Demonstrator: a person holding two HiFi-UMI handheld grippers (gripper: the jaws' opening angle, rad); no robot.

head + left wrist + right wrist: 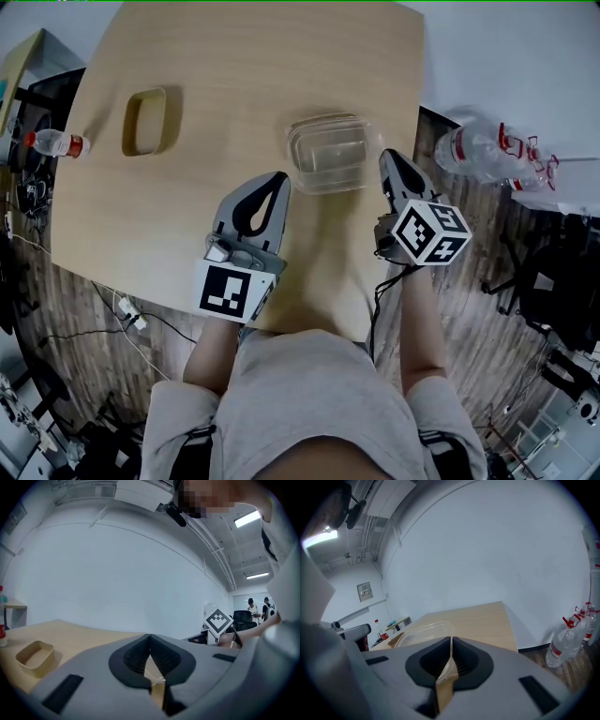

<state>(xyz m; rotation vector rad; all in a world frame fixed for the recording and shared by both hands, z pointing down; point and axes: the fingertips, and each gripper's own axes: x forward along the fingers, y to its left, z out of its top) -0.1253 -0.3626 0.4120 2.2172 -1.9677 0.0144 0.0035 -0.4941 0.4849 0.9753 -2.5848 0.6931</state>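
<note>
1. My left tongs [278, 180] rest low over the near part of the tabletop [281, 56]. Their jaws are together at the tips and nothing is between them; the left gripper view shows only bare wood through the small gap behind the tips.
2. My right tongs [386, 156] are at the right edge of the tabletop. Their jaws are also together and grip nothing.
3. The clear plastic container [326, 153] sits flat on the tabletop between the 2 tongs. The left tips are just beside its near left corner and the right tips just beside its right side. I cannot tell whether either one touches it.
4. The container looks empty. It seems to have a clear lid on it, though I cannot be sure.
5. As I judge it, the handling has barely begun: both tongs are drawn up to the container, neither has a hold on it, and it has not been lifted or opened.
6. At the far left of the tabletop lies a small tan tray [147, 120], also empty, well apart from the container.
7. A bottle with a red cap [56, 143] lies at the left edge, and clear water bottles [478, 150] lie on the floor to the right.
</note>
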